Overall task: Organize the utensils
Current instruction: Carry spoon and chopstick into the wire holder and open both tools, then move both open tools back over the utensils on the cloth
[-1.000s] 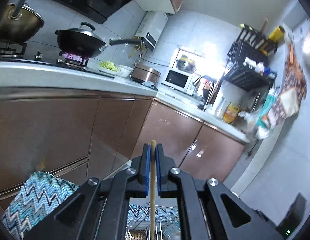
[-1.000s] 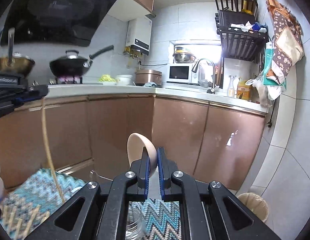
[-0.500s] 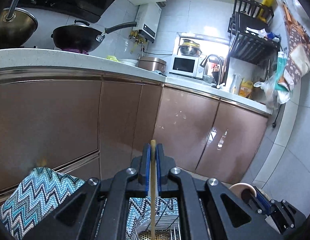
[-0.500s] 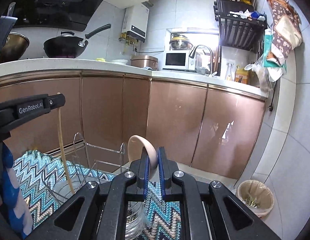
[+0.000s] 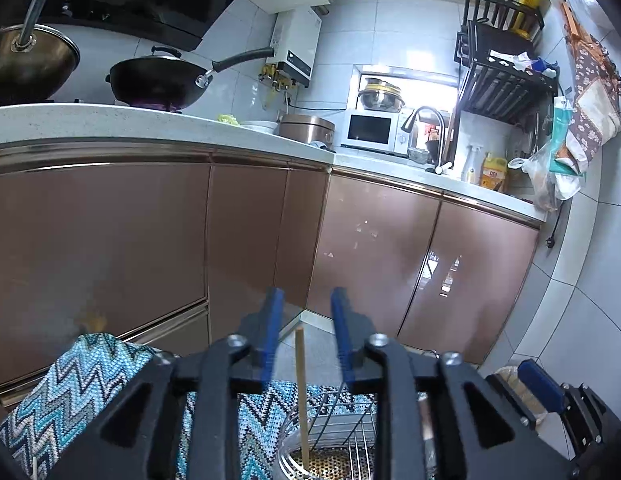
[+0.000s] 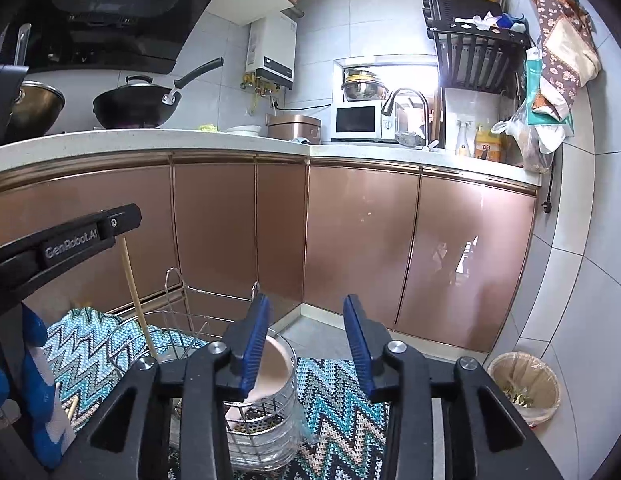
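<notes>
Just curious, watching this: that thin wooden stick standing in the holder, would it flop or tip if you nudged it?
The chopstick looks straight and rigid, so it probably would not bend. It is thin, likely light. It stands free between the open left gripper, its lower end in the utensil holder, so a nudge would probably just lean it against the rim.

Right gripper (image 6: 306, 336) jaws just opening; spoon (image 6: 272, 372) free, in wire holder (image 6: 266, 432).
</notes>
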The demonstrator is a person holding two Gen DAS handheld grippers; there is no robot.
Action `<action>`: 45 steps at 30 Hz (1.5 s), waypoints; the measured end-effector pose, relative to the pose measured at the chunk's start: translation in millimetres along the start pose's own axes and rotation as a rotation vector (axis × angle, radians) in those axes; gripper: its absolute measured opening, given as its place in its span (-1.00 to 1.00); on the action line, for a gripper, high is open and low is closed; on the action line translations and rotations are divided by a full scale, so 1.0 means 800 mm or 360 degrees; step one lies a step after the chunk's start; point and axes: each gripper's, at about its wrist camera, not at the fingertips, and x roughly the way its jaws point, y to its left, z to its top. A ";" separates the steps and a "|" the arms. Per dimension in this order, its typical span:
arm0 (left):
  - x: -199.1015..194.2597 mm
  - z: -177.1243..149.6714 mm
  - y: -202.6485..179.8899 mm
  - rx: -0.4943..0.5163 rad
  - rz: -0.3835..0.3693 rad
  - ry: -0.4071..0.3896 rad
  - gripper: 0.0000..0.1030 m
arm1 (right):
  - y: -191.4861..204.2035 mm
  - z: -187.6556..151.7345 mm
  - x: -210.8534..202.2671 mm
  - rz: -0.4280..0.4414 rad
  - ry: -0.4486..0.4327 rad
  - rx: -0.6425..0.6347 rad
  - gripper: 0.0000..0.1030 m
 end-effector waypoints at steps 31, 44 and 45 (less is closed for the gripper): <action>-0.328 0.043 0.135 0.0038 0.0288 0.0128 0.06 | -0.015 0.043 -0.239 0.0320 0.0047 0.0152 -0.12; -0.360 0.000 0.234 -0.0174 0.0256 0.0484 0.04 | 0.020 0.015 -0.235 0.0744 0.0297 0.0158 -0.19; -0.352 -0.008 0.238 -0.0190 0.0243 0.0530 0.04 | 0.024 0.011 -0.231 0.0758 0.0321 0.0154 -0.22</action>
